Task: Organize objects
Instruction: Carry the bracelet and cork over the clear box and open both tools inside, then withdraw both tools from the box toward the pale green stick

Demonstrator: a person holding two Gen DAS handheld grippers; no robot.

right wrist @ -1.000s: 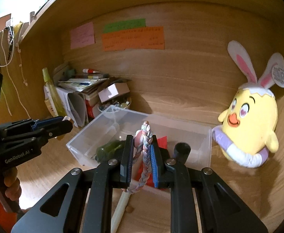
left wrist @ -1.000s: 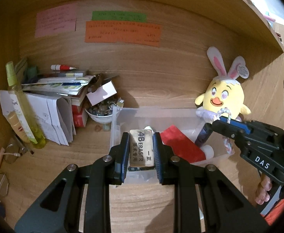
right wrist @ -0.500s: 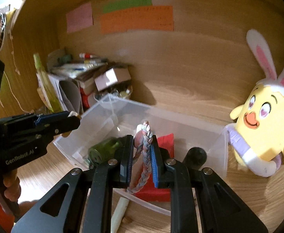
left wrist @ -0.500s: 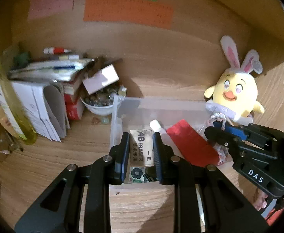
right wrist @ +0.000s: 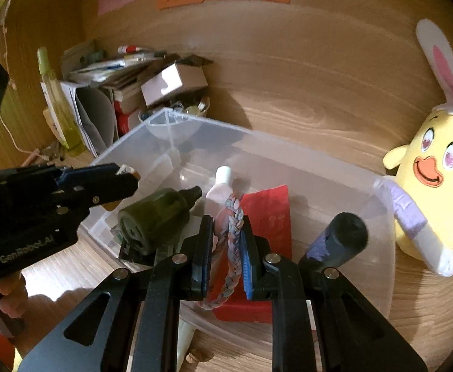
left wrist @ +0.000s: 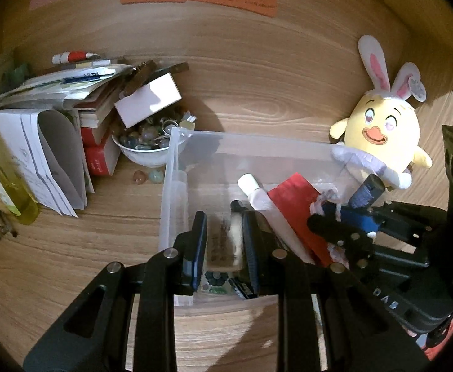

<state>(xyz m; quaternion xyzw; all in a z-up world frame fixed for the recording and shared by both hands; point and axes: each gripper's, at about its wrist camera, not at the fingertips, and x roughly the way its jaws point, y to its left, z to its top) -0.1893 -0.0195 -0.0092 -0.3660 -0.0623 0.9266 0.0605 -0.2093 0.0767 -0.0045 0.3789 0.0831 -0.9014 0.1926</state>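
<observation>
A clear plastic bin [left wrist: 176, 167] [right wrist: 319, 161] stands on the wooden desk. My left gripper [left wrist: 223, 232] is shut on a beige eraser [left wrist: 223, 245] and hangs over the bin's near left part. My right gripper [right wrist: 224, 241] is shut on a braided pastel cord loop [right wrist: 234, 226], also over the bin; in the left wrist view it [left wrist: 325, 220] shows at the right with the braid. Inside the bin lie a white tube [left wrist: 260, 201] [right wrist: 221, 186], a red packet [left wrist: 297, 198] [right wrist: 271, 214], a dark green bottle [right wrist: 155, 217] and a dark purple bottle [right wrist: 335, 238].
A yellow chick plush with rabbit ears [left wrist: 381, 130] [right wrist: 434, 179] leans on the back wall right of the bin. Left of it are a white bowl of trinkets [left wrist: 145, 145], a white box [left wrist: 148, 99], stacked books and papers [left wrist: 52, 124] and a yellow-green bottle [left wrist: 6, 179].
Both grippers have sunk toward the bin and tipped further down, each still holding its object. The bin and its contents now fill more of both views.
</observation>
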